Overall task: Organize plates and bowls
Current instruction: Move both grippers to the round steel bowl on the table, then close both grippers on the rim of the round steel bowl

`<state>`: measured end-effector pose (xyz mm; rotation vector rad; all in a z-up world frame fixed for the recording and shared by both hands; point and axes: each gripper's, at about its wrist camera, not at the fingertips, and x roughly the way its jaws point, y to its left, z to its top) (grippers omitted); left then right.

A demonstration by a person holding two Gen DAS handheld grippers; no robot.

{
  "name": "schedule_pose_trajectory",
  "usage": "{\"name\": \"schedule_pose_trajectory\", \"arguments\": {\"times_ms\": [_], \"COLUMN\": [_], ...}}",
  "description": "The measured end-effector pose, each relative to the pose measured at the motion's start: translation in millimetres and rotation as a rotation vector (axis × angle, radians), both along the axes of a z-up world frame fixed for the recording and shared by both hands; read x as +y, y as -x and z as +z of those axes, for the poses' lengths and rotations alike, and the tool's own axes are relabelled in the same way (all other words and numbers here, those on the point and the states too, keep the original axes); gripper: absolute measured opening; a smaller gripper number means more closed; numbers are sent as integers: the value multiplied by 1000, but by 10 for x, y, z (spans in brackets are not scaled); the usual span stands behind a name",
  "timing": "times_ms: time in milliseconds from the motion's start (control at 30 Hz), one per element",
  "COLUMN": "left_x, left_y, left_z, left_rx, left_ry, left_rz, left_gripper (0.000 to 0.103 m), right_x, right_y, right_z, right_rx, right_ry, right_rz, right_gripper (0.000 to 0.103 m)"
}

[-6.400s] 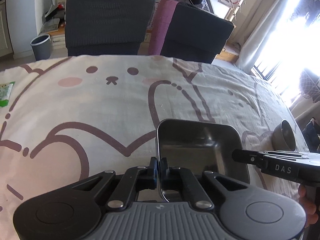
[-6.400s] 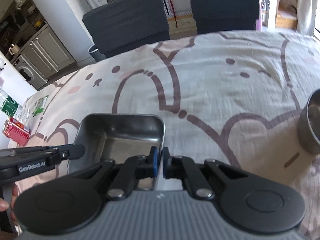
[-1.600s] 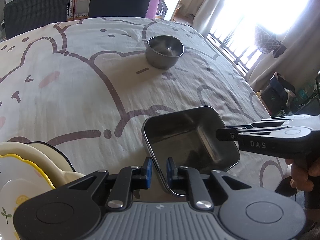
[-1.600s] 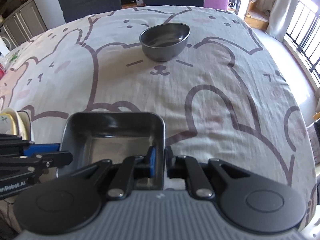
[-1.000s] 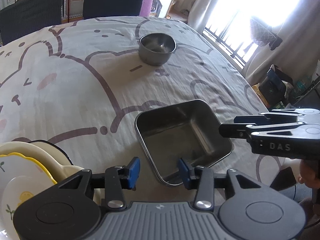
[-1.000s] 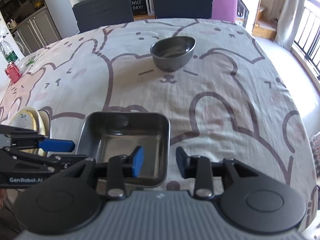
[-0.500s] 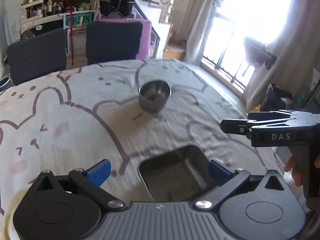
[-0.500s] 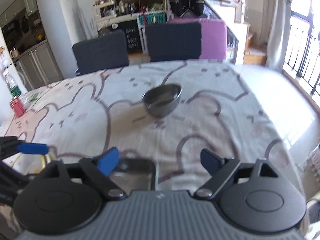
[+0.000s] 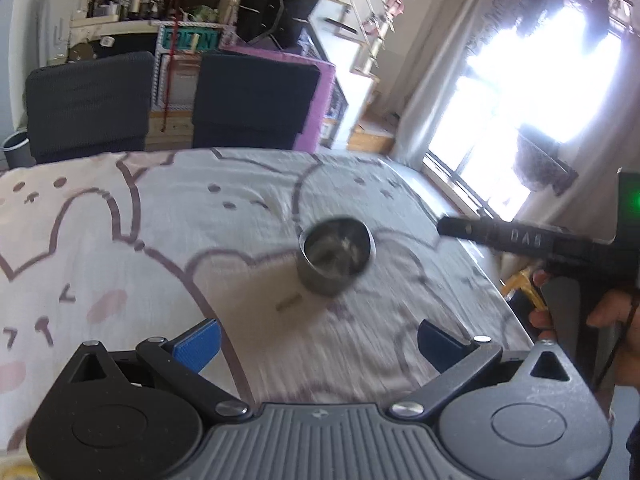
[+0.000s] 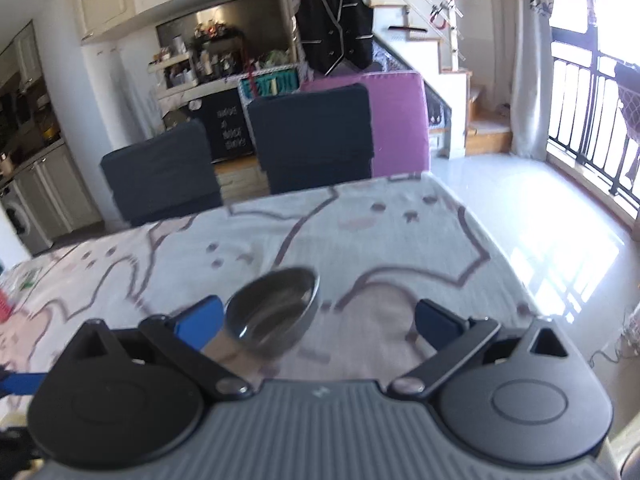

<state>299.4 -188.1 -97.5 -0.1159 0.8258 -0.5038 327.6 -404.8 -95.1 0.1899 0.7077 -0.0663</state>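
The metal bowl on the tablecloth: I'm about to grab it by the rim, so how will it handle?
The metal bowl looks thin-walled, so probably stiff and light. Its shiny surface may slip between pads. Its rounded underside could let it rock or tip when nudged.

White letters "DAS" stand on the side of the right gripper (image 9: 528, 240), seen from the left wrist view (blurred, yet legible). A teal sign (image 9: 191, 41) behind the chairs carries large letters — too smeared to read. The dark chalkboard (image 10: 229, 130) bears pale writing — also unreadable.
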Motion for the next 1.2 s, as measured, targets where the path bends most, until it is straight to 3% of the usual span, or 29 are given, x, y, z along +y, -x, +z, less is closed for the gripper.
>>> {"name": "schedule_pose_trajectory", "arguments": {"times_ms": [333, 467, 633, 800, 900, 933, 1067, 1200], "left_x": [-227, -397, -619, -720, -706, -688, -638, -557], "left_y": [-928, -1124, -1229, -1275, -1279, -1282, -1306, -1326], "left_z": [-304, -408, -563, -748, -812, -818, -823, -832], "left_rx": [40, 52, 56, 76, 78, 77, 99, 162], "left_ry": [-15, -29, -90, -181, -208, -204, -167, -74], "left_rz": [57, 38, 7, -12, -12, -9, -21, -14], "left_gripper": [102, 102, 102, 98, 97, 97, 93, 72], "right_x": [-294, -267, -250, -207, -199, -215, -259, -268], "right_y": [-853, -1088, -1196, -1332, -1364, -1364, -1354, -1321], "right_z": [-387, -587, -672, -801, -859, -870, -871, -857], "right_rx": [102, 191, 188, 218, 250, 255, 251, 242], "right_ry": [-30, -53, -70, -70, -52, -59, -91, -116], "right_rz": [6, 13, 9, 37, 33, 29, 43, 75], "right_gripper": [103, 98, 95, 82, 66, 55, 43, 24]}}
